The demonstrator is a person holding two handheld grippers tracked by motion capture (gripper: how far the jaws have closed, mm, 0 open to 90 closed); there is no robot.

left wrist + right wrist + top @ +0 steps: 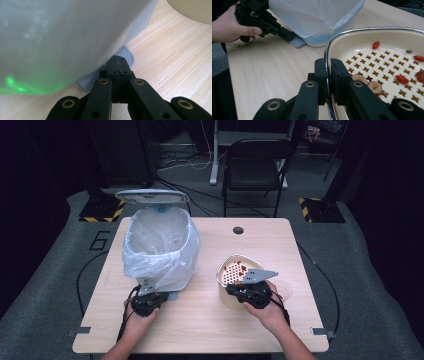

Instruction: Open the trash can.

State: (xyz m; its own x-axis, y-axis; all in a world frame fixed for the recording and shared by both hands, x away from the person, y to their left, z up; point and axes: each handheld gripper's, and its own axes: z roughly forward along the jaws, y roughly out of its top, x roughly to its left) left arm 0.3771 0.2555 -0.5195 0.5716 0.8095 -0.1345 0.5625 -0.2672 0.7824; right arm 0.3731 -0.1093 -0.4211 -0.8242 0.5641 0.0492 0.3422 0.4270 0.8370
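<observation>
On the table (200, 320), the strainer (235, 272) sits upright.

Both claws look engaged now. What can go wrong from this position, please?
1. The right claw pinches only the thin rim of the strainer basket, so it may slip or tilt, spilling the red bits.
2. The left claw presses the bin's pedal; if it slides off, the lid could drop shut.
</observation>
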